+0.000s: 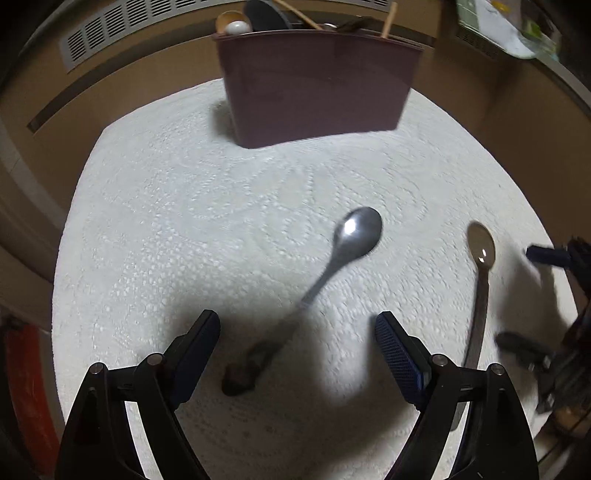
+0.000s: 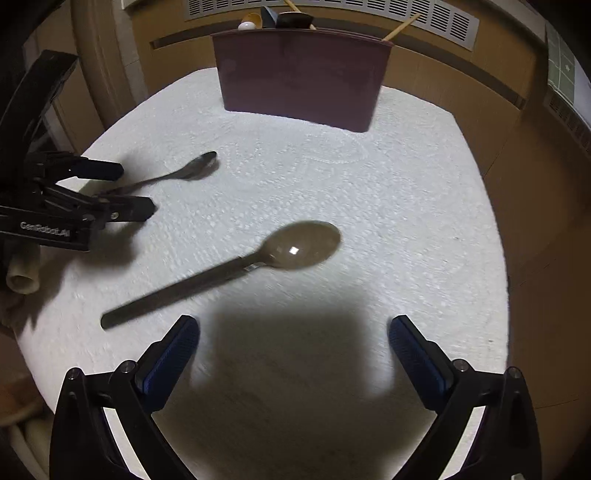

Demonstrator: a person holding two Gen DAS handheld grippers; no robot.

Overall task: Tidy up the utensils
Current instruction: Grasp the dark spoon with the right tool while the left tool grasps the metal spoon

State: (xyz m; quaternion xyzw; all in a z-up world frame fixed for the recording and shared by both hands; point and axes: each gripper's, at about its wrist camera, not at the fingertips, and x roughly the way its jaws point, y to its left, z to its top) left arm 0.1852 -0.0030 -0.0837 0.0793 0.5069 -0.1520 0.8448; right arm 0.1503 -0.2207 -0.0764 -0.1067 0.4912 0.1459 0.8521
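Observation:
A steel spoon [image 1: 332, 266] lies on the white mat [image 1: 184, 221], its handle end between my open left gripper's [image 1: 297, 325] fingers; it also shows in the right wrist view [image 2: 177, 173]. A brown spoon with a dark handle [image 1: 480, 280] lies to its right, and shows in the right wrist view [image 2: 229, 269]. My right gripper [image 2: 293, 330] is open and empty, just right of that spoon's handle. My left gripper [image 2: 136, 188] shows open around the steel spoon's handle. A maroon utensil holder [image 1: 314, 85] stands at the mat's far edge, also in the right wrist view [image 2: 299, 74], with several utensils in it.
The white mat [image 2: 369, 221] lies on a brown surface [image 2: 535, 240]. A vent grille [image 1: 110, 29] runs along the wall behind the holder. My right gripper [image 1: 532, 295] shows blurred at the right edge. A pale tube [image 2: 22, 273] sits at the left.

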